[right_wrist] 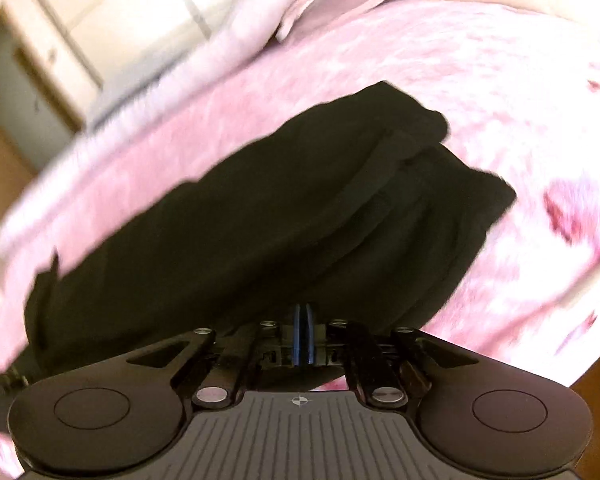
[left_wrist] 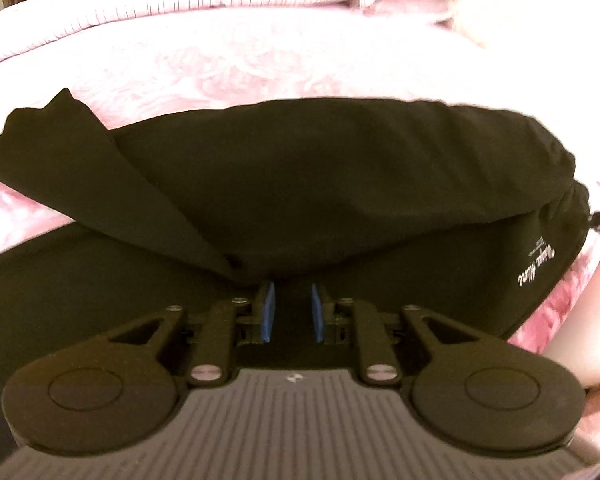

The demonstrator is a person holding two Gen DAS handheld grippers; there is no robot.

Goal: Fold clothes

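Observation:
A black garment [left_wrist: 320,184] lies on the pink bedspread [left_wrist: 204,60], its upper layer folded over the lower one, with small white lettering near its right end. My left gripper [left_wrist: 292,292] stands open at the near edge of that fold; its blue pads [left_wrist: 267,312] are apart and the cloth hides the fingertips. In the right wrist view, which is blurred, the same black garment [right_wrist: 284,208] stretches diagonally across the bedspread [right_wrist: 440,92]. My right gripper [right_wrist: 303,312] is shut on the garment's near edge, its blue pads almost together.
Folded pale pink bedding [left_wrist: 400,4] lies at the far side of the bed. Light cupboard doors [right_wrist: 100,12] stand beyond the bed on the left. A person's arm [left_wrist: 580,340] shows at the right edge of the left wrist view.

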